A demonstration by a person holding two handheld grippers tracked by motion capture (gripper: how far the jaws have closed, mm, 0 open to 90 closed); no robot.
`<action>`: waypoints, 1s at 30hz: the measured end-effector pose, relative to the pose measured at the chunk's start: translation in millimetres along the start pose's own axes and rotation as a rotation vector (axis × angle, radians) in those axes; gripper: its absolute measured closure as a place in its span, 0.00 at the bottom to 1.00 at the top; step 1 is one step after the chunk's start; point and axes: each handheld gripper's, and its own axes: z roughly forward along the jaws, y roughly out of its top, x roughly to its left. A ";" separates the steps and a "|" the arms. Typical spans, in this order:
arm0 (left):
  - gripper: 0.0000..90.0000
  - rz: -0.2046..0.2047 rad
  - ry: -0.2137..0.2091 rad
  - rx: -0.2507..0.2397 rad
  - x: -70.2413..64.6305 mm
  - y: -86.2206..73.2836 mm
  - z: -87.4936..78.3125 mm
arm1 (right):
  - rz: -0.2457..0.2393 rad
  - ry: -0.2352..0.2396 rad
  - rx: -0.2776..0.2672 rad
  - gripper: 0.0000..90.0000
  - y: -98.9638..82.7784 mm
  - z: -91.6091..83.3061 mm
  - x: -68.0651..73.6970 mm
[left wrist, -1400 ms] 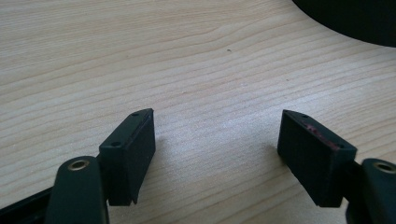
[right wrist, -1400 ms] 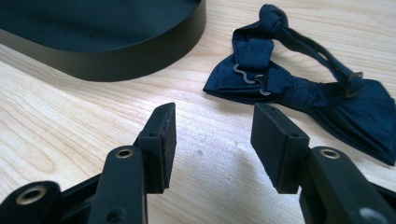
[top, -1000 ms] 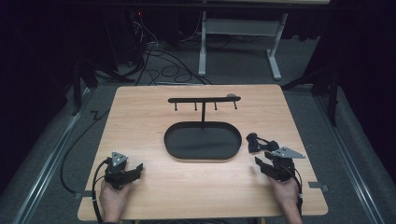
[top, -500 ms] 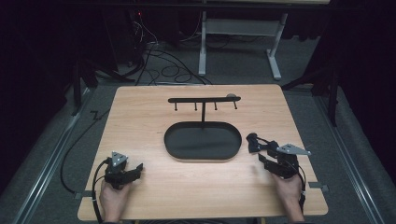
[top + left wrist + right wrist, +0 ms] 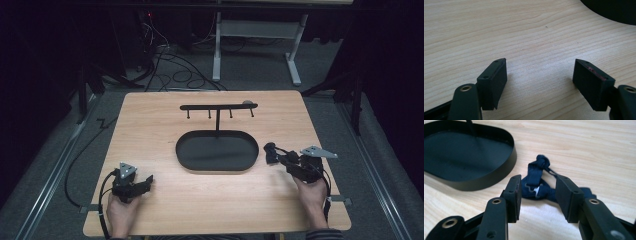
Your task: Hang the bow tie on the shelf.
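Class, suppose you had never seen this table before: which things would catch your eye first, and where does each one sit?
A black oval metal tray with an upright post carrying a hooked crossbar sits mid-table on the pale wooden tabletop. Just right of it lies a small dark blue knotted fabric item, between the open jaws of the right gripper. The left gripper rests open over bare wood at the near left.

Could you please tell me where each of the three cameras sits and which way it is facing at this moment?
High view: fixed above the person's side, looking forward and down on the table; both hands and forearms show.
Left gripper view: rides the left hand-held gripper, looking over bare wood between its open jaws.
Right gripper view: rides the right hand-held gripper, facing the dark blue fabric piece.
Shared: the black oval tray appears in all three.
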 end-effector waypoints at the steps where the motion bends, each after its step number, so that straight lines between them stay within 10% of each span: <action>1: 0.31 0.000 0.000 0.002 0.0 0.1 -0.1 | -0.003 0.002 -0.003 0.66 1.9 0.8 -1.0; 30: 0.31 -0.001 0.001 0.000 -0.2 0.1 0.0 | 0.007 0.003 0.072 0.68 33.7 43.7 -17.5</action>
